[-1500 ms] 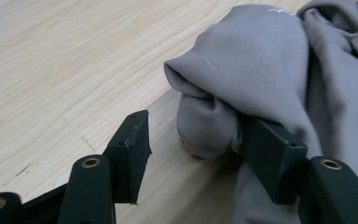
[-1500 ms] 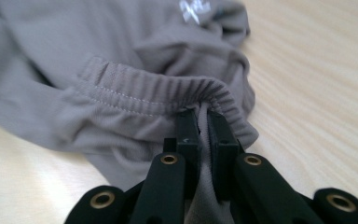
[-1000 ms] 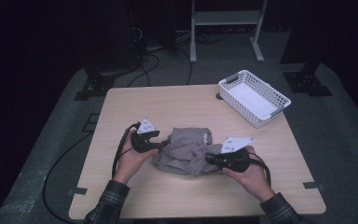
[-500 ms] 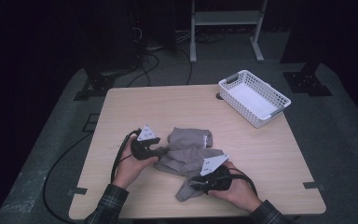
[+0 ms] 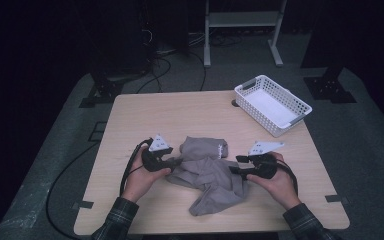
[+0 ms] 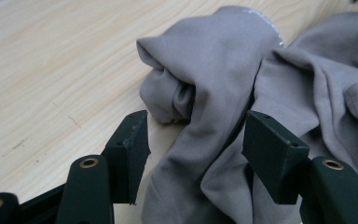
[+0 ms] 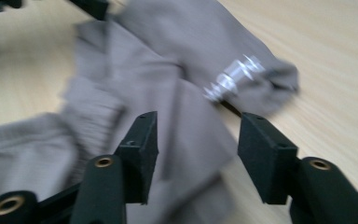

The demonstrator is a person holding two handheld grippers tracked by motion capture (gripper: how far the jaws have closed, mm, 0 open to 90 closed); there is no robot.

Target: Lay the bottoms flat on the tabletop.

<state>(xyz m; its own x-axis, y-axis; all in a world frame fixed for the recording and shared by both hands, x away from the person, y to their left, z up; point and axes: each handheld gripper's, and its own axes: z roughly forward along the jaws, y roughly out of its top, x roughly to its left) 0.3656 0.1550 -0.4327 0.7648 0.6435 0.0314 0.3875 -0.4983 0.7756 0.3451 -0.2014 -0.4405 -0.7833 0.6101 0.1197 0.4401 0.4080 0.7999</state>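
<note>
Hands low at grey garment (image 5: 207, 172) — left gripper (image 5: 176, 162) parted, right gripper (image 5: 234, 169) just opening, neither gripping.

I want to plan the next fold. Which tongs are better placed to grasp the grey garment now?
Probably the left tongs: a fold of the grey garment already lies between their open jaws. The right tongs, just opened, hang over flat cloth.

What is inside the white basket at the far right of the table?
The white basket shows a pale flat bottom with nothing standing in it. Its near wall hides a strip of the bottom along that side, so something small and flat lying there could not be seen.
</note>
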